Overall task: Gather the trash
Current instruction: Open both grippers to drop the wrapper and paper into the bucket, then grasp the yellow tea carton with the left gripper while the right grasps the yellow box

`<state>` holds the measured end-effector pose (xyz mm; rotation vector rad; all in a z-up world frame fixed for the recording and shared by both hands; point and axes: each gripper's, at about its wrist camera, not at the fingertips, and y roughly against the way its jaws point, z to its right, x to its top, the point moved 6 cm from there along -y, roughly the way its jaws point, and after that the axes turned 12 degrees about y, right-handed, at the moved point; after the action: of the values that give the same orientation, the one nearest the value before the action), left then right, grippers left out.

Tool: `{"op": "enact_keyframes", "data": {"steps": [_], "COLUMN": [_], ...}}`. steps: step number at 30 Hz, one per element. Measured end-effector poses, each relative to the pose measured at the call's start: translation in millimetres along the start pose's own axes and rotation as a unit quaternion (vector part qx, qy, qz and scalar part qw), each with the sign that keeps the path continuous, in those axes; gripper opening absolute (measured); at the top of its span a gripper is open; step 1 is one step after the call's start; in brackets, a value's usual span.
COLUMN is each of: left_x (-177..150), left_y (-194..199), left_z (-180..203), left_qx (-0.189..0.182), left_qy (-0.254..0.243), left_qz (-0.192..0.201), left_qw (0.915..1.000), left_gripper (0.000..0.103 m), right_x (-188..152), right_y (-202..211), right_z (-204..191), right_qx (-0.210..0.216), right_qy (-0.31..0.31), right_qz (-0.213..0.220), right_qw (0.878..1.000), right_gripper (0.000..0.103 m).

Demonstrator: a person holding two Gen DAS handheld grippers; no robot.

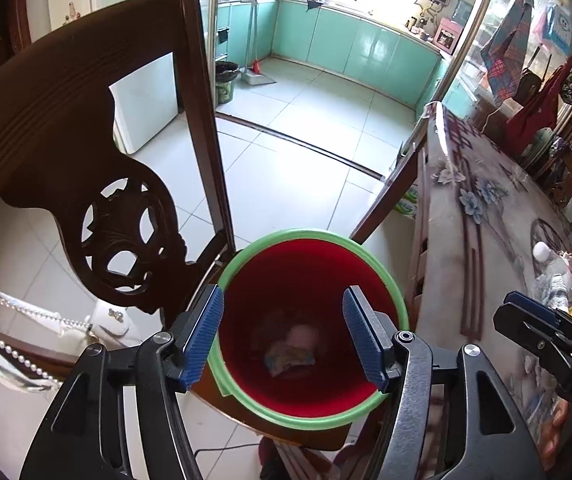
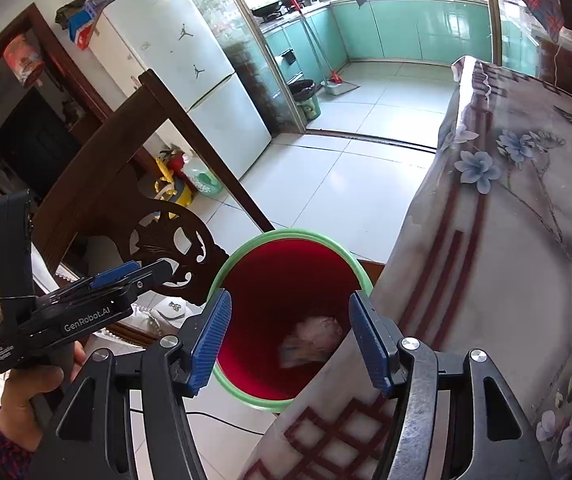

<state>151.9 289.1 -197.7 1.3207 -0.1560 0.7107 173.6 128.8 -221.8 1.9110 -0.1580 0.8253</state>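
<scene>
The left wrist camera looks steeply down from close above into a red plastic bin with a green rim (image 1: 313, 332), facing the far kitchen with turquoise cabinets (image 1: 338, 44). A dark carved wooden chair back (image 1: 66, 152) fills its left side, and the bench with a floral plastic cover (image 1: 482, 216) runs along its right edge. The right wrist camera sits further right, over the near-left corner of that bench (image 2: 498, 248), also close and tilted down. Both views share the bin (image 2: 286, 320), the chair back (image 2: 126, 200), the white floor tiles (image 2: 346, 184) and the kitchen (image 2: 406, 28).

Tiled floor (image 2: 366, 184), red bin (image 2: 286, 280), floral-clothed table (image 2: 506, 240)
</scene>
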Motion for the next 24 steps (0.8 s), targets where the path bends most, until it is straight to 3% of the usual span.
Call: {"op": "enact_keyframes", "data": {"steps": [7, 14, 24], "left_x": [-15.4, -42.3, -96.1], "left_y": [19.7, 39.0, 61.3], "left_z": [39.1, 106.7, 198.3], "left_qx": [-0.030, -0.091, -0.149], "left_qy": [-0.036, -0.106, -0.180], "left_qz": [0.003, 0.008, -0.010], "left_qw": [0.9989, 0.9902, 0.9723], "left_gripper": [0.072, 0.086, 0.089], "right_x": [-17.7, -64.4, -153.5], "right_y": [58.3, 122.0, 245.5], "right_z": [6.6, 41.2, 183.3], "right_qx": [-0.025, -0.101, -0.230], "right_qy": [-0.003, -0.011, -0.104], "right_qz": [0.028, 0.037, 0.025], "right_qw": [0.999, 0.994, 0.967], "right_gripper": [0.060, 0.068, 0.069]}}
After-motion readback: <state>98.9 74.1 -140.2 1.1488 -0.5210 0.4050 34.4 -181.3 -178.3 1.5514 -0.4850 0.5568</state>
